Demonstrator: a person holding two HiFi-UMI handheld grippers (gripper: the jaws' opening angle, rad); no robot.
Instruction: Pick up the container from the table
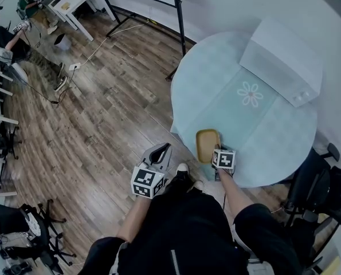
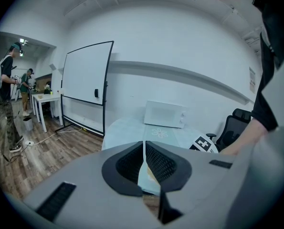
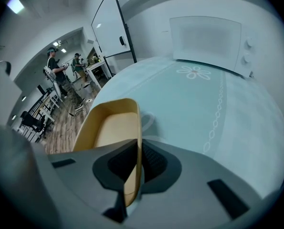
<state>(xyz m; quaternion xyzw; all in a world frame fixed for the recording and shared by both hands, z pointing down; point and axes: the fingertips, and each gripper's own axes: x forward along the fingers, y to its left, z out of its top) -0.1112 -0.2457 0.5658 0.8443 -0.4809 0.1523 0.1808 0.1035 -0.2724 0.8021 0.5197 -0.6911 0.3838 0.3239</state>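
Right gripper view: the right gripper [image 3: 137,162] has its jaws closed on the right-hand wall of the yellow container [image 3: 107,128], one jaw inside and one outside. Head view: the container is at the 7 o'clock edge of the round table [image 1: 204,85], and a white microwave [image 1: 282,59] stands at the table's 1 o'clock. Left gripper view: the left gripper [image 2: 145,162] has its jaws together with nothing between them. It is at the container's 8 o'clock, over wooden floor [image 1: 101,113] and clear of the table.
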